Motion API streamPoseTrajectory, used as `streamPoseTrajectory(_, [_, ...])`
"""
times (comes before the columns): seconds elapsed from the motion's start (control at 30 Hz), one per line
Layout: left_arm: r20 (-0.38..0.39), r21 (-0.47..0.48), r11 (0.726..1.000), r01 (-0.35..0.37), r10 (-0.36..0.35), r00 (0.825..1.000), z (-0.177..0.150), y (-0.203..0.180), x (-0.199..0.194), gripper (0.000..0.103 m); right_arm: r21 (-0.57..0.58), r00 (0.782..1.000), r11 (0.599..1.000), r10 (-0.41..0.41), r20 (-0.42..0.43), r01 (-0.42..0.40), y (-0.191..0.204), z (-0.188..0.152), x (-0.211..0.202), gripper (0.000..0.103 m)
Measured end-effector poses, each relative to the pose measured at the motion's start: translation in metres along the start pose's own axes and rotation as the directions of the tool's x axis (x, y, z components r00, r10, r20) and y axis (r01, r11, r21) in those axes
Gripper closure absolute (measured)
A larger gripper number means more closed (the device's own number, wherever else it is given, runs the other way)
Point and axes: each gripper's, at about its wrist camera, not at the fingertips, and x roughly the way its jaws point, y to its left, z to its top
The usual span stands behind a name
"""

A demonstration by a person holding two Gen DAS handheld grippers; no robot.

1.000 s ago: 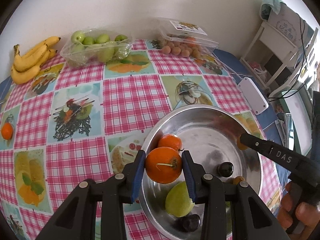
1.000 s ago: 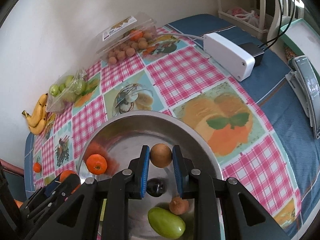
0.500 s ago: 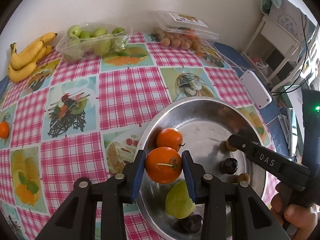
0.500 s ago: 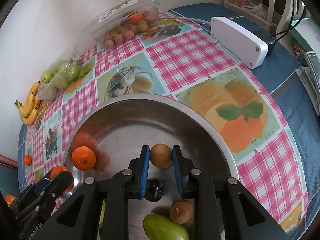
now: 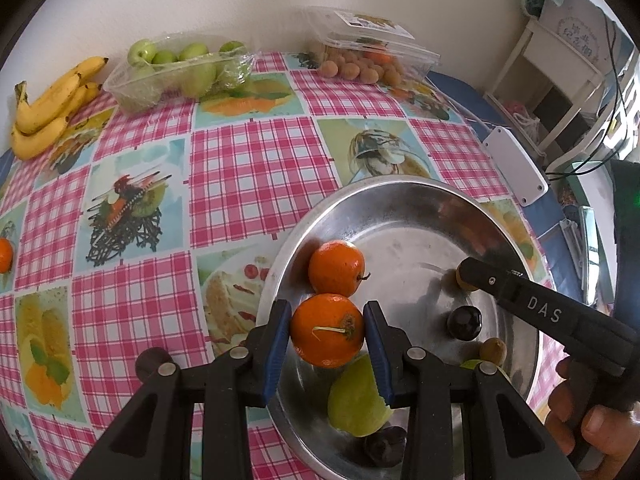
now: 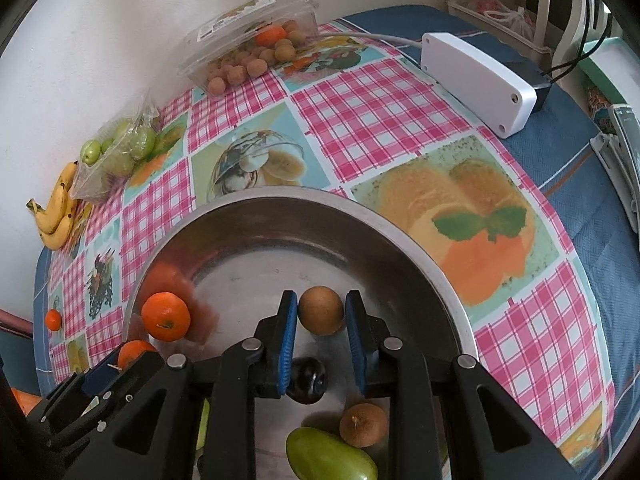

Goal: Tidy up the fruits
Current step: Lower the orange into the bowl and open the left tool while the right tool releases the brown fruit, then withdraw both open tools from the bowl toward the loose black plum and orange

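Checkered worktop [image 5: 248, 168] with steel bowl [image 5: 404, 188] | my left gripper [image 5: 326, 330] clamps an orange [image 5: 327, 330] over the bowl's near rim | my right gripper [image 6: 321, 318] grasps a longan [image 6: 321, 311] above the bowl's middle | second orange [image 5: 337, 268] lies inside

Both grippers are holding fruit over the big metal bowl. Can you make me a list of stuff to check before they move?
1. Left hand-held gripper clamps the orange: ok.
2. Right hand-held gripper clamps the brown fruit: ok.
3. Both fruits lifted off the bowl: cannot tell.
4. Grippers apart from each other: ok.
5. Box of brown fruits open: ok.
6. Loose orange on the table for a pile: ok.
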Motion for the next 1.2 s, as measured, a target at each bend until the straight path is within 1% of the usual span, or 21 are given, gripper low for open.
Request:
streamPoseTrajectory(0.1, [-0.005, -0.003, 1.000, 0.004, -0.004, 1.000, 0.000, 0.000, 0.000, 0.063, 0.013, 1.000, 1.000, -0.005, -0.008, 0.005, -0.002, 0.000, 0.003, 0.069])
streamPoseTrajectory(0.2, [-0.002, 0.004, 1.000, 0.000, 0.000, 1.000, 0.001, -0.001, -0.001, 0.060, 0.023, 1.000, 1.000, -0.008, -0.004, 0.008, -0.003, 0.000, 0.000, 0.067])
streamPoseTrajectory(0.27, [0.007, 0.010, 1.000, 0.003, -0.003, 1.000, 0.002, -0.003, -0.004, 0.055, 0.025, 1.000, 1.000, -0.009, 0.001, 0.009, -0.004, 0.000, -0.002, 0.065])
streamPoseTrajectory(0.4, [0.021, 0.009, 1.000, 0.006, -0.007, 1.000, 0.006, -0.002, -0.012, 0.054, 0.029, 1.000, 1.000, -0.010, 0.013, 0.010, -0.004, 0.001, -0.009, 0.060])
streamPoseTrajectory(0.57, [0.042, -0.011, 1.000, -0.006, 0.007, 0.999, 0.013, 0.004, -0.026, 0.048, 0.018, 0.999, 1.000, -0.013, 0.034, 0.012, -0.001, 0.003, -0.023, 0.060])
streamPoseTrajectory(0.83, [0.067, -0.083, 0.994, -0.068, 0.074, 0.995, 0.022, 0.029, -0.049, 0.045, -0.005, 0.998, 0.999, -0.032, 0.055, 0.032, 0.006, 0.005, -0.047, 0.060])
streamPoseTrajectory(1.1, [0.034, -0.167, 0.981, -0.103, 0.110, 0.993, 0.021, 0.054, -0.050, 0.045, -0.008, 0.998, 0.998, -0.061, 0.019, 0.062, 0.010, -0.001, -0.050, 0.060])
streamPoseTrajectory(1.2, [0.021, -0.193, 0.976, -0.102, 0.108, 0.994, 0.019, 0.062, -0.047, 0.045, -0.026, 0.997, 0.997, -0.072, -0.001, 0.072, 0.014, -0.004, -0.045, 0.060])
